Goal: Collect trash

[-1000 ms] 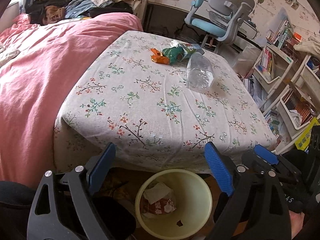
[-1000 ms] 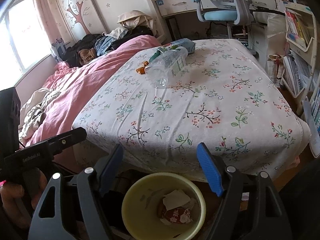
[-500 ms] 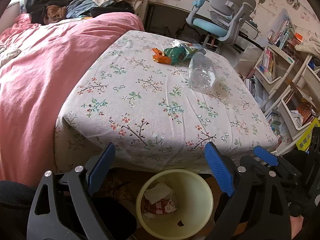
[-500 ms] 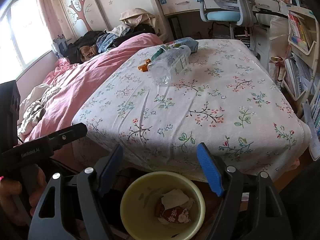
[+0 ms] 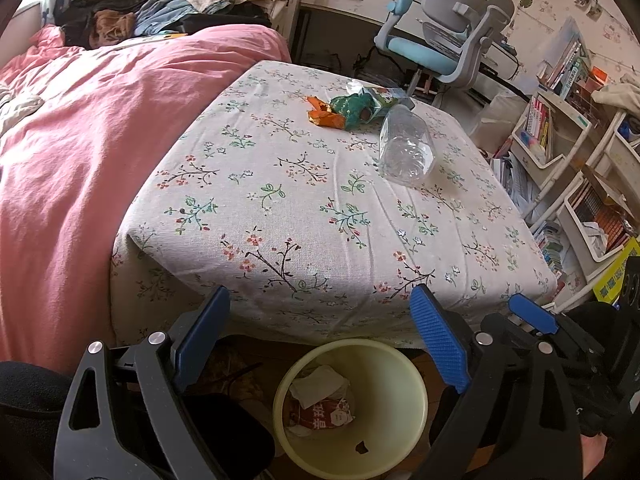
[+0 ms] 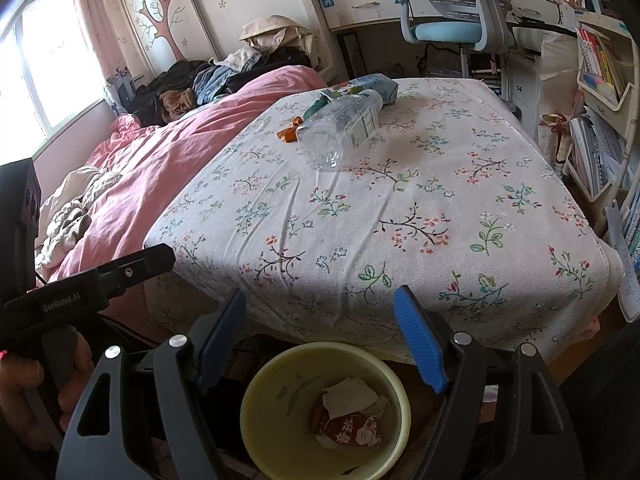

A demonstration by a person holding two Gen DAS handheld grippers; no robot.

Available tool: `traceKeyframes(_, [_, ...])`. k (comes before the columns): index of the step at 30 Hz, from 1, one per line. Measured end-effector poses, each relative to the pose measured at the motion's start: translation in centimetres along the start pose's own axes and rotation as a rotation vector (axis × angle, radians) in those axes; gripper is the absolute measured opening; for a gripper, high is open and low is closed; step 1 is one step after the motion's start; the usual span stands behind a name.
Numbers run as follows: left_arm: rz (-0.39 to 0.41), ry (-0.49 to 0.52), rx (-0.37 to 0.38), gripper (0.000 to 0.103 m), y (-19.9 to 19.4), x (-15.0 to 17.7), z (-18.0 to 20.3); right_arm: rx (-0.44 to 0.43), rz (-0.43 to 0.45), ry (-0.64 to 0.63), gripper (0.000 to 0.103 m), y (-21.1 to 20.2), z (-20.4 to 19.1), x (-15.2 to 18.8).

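A: Which step is in hand?

B: A pause between pickups, it is judged. The left gripper (image 5: 320, 344) and right gripper (image 6: 320, 340) are held wide open and empty above the bin (image 5: 416, 408).

A: And next?

B: The bottle (image 5: 406, 150) and wrappers (image 5: 344, 110), well beyond the bin on the floral cloth (image 5: 304, 216), must be reached.

- A bright window (image 6: 44, 76) with a pink curtain (image 6: 86, 12) lights the far left.
- A pink duvet (image 5: 80, 128) covers the bed.
- A desk (image 6: 400, 0) and blue office chair (image 5: 440, 40) stand far.
- Bookshelves (image 5: 560, 128) line the right.
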State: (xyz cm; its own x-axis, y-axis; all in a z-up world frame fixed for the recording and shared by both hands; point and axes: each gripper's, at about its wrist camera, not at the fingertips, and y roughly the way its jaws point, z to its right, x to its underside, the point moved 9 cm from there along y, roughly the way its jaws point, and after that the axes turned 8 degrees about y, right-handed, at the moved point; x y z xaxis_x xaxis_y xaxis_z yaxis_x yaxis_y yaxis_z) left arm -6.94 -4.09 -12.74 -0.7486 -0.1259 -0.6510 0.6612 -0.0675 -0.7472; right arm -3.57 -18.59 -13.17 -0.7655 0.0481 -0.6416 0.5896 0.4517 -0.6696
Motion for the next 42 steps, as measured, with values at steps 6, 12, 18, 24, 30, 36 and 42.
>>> traceKeyframes(6, [-0.001, 0.001, -0.001, 0.089, 0.0, 0.0, 0.0, 0.000, -0.001, -0.004, 0.073, 0.0, -0.1, 0.0])
traceKeyframes(12, [-0.001, 0.001, -0.001, 0.090, 0.0, 0.0, -0.1, 0.001, -0.001, -0.009, 0.073, 0.1, -0.1, 0.0])
traceKeyframes(18, [-0.002, 0.000, -0.001, 0.090, 0.0, 0.0, -0.1, 0.001, -0.001, -0.008, 0.073, 0.1, -0.1, 0.0])
traceKeyframes(24, [-0.001, 0.000, -0.001, 0.090, 0.0, 0.0, -0.1, 0.002, -0.001, -0.009, 0.073, 0.1, -0.1, 0.1])
traceKeyframes(30, [0.007, -0.024, 0.009, 0.090, 0.2, -0.5, -0.7, -0.005, -0.001, -0.001, 0.073, 0.0, -0.2, 0.0])
traceKeyframes(36, [0.035, -0.138, 0.015, 0.090, 0.6, -3.0, -3.4, -0.029, 0.035, 0.037, 0.078, -0.6, -0.1, -2.4])
traceKeyframes(42, [0.052, -0.115, 0.005, 0.090, 1.7, -7.1, -4.5, -0.034, 0.058, 0.042, 0.081, 0.4, 0.1, -6.7])
